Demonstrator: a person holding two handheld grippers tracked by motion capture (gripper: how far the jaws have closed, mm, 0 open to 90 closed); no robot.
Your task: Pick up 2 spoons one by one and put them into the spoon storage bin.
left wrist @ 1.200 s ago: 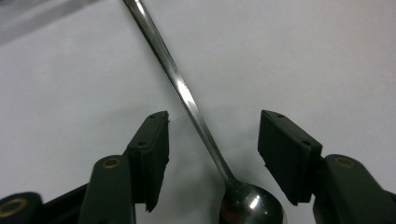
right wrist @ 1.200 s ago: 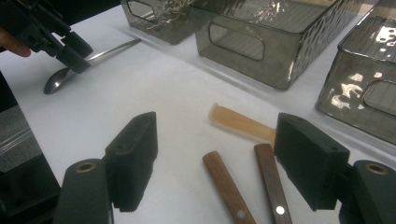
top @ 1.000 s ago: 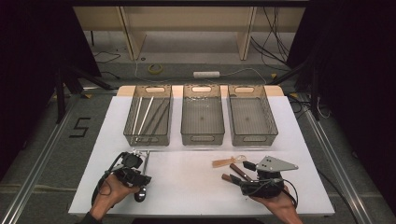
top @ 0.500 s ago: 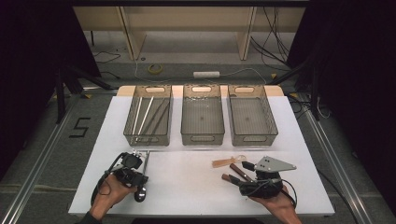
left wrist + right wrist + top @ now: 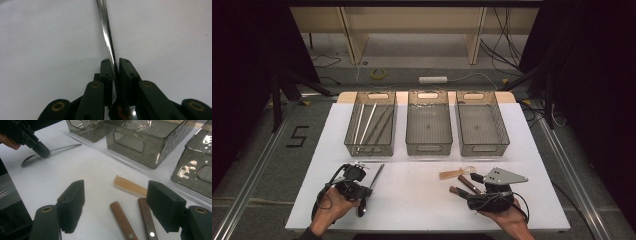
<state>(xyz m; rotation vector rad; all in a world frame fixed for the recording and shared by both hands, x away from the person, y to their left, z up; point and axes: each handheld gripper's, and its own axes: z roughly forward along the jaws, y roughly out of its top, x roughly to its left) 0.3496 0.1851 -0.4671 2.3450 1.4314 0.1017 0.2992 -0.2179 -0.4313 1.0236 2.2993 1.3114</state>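
1. High view: three bins stand on the white table (image 5: 412, 200); the left bin (image 5: 371, 123) contains sticks.
2. Left gripper view: the left gripper (image 5: 115, 67) has its jaws closed narrow on a metal spoon (image 5: 107, 37).
3. Right gripper view: the right gripper (image 5: 117, 202) is wide open above two brown wooden handles (image 5: 122, 220), beside a pale handle (image 5: 128, 185).

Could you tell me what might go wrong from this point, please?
The left tongs pinch the spoon on its thin handle near the bowl, so it could pivot or slip when lifted. The right tongs hang open over two brown handles lying close together, so closing might catch both.
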